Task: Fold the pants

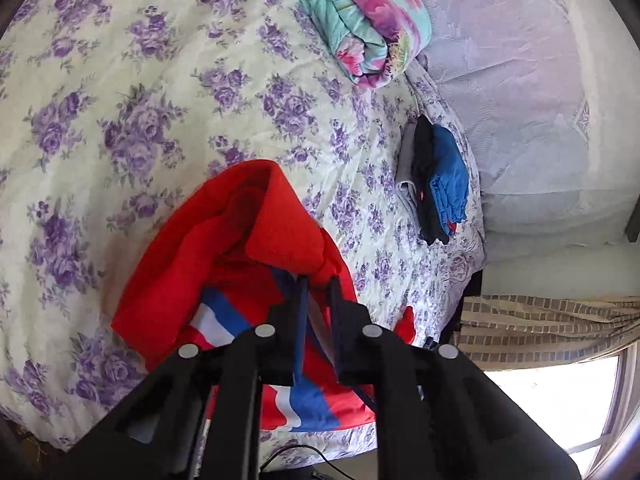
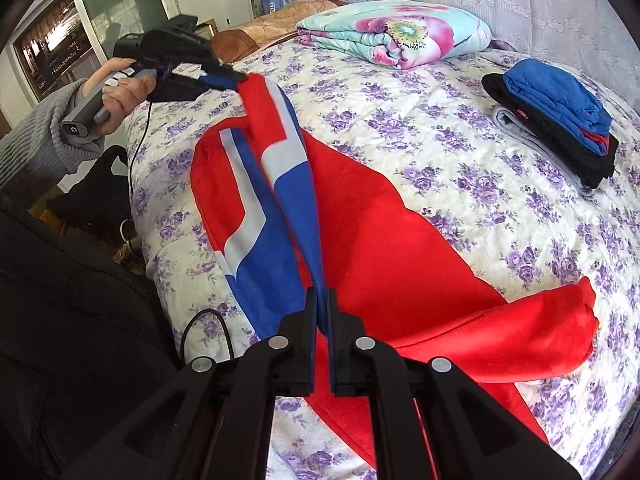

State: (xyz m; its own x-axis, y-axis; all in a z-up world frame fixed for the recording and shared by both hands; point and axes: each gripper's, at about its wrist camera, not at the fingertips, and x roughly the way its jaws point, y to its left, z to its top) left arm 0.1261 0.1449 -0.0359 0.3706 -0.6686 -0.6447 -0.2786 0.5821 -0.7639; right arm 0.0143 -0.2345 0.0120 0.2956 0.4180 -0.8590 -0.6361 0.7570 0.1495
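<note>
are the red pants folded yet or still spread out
Partly folded: the red pants lie mostly spread on the bed, one edge lifted by both grippers.

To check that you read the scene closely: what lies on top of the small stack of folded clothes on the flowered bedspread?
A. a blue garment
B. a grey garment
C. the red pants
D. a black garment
A: in the right wrist view the blue garment tops the stack, with a black garment under it and a grey garment at the bottom; the red pants lie apart.

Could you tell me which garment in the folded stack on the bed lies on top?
The blue one lies on top, above the black one; the grey one is lowest.
</note>
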